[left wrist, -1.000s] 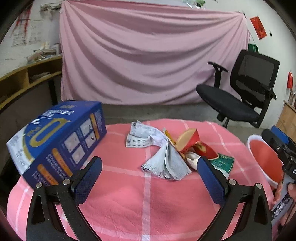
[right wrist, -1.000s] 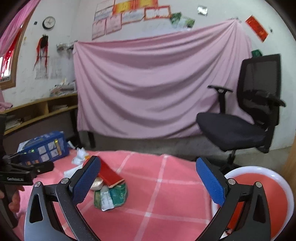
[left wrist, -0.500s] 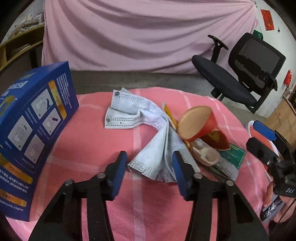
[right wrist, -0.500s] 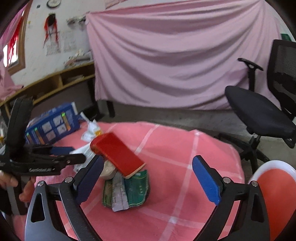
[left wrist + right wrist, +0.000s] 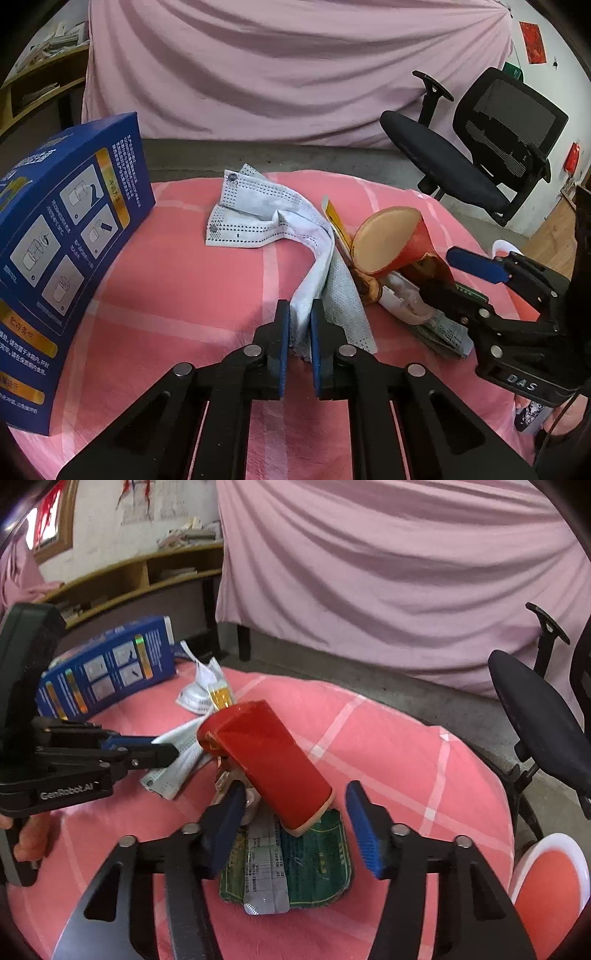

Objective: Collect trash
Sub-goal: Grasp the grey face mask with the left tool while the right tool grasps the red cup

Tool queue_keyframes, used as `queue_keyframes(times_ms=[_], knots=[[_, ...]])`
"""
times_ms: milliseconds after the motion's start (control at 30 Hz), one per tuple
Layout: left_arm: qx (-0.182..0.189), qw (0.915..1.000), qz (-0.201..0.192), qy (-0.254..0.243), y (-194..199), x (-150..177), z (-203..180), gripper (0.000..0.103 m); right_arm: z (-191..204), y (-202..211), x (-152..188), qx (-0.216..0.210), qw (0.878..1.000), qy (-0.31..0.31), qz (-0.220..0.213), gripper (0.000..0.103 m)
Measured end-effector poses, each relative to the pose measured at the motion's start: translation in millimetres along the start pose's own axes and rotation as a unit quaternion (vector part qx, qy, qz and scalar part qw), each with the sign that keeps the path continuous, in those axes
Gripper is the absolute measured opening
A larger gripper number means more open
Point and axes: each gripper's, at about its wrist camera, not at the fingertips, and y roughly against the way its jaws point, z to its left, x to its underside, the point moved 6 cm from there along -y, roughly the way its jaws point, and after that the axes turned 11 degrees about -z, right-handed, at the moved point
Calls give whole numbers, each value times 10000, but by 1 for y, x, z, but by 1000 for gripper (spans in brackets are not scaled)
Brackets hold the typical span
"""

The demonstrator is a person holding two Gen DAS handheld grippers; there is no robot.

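On pink tablecloth (image 5: 184, 280), left gripper (image 5: 298, 325) clamps face mask (image 5: 258, 218); right gripper (image 5: 295, 812), closing, straddles red cup (image 5: 269, 760) without pressing.

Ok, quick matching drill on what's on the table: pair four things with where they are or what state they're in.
Things:
1. face mask
2. red paper cup
3. blue box
4. green packet

Places or states:
a. flat on the pink cloth, under the cup's rim end
b. pinched between the left gripper's pads
c. standing at the table's edge, untouched
d. on its side between the right gripper's spread jaws, which have just been closing

Pairs: 1-b, 2-d, 3-c, 4-a
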Motion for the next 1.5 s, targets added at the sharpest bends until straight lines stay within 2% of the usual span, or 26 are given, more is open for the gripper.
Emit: queue_keyframes(times_ms=[200, 267, 400, 467, 567, 867, 1033, 1167, 1367, 1500], knots=[[-6, 10000, 41, -22, -4, 1, -3, 7, -4, 0, 3, -14, 9999, -122, 51, 44], [-5, 10000, 45, -21, -7, -1, -5, 7, -5, -2, 3, -24, 9998, -158, 97, 33], [-11, 10000, 36, -25, -7, -1, -6, 7, -5, -3, 3, -53, 9998, -151, 107, 29], [-7, 10000, 36, -22, -7, -1, -6, 7, -4, -3, 3, -77, 9998, -149, 99, 21], [6, 10000, 33, -19, -8, -3, -8, 6, -4, -2, 2, -97, 9998, -187, 69, 17], [21, 9999, -134, -79, 4, -2, -11, 3, -8, 11, -4, -33, 9991, -301, -300, 14], [-77, 9971, -706, -287, 29, -5, -22, 3, -7, 31, -12, 101, 9958, -248, -870, 14], [-94, 9930, -1142, -299, 47, -4, -33, 3, -7, 56, -18, 282, 9881, -199, -1497, 14], [-177, 9786, -2040, -215, 80, -15, -55, 3, -13, 91, -23, 496, 9709, -323, -2319, 14], [-186, 9690, -2444, -305, 96, -19, -75, 3, -18, 110, -25, 651, 9605, -359, -2683, 14]])
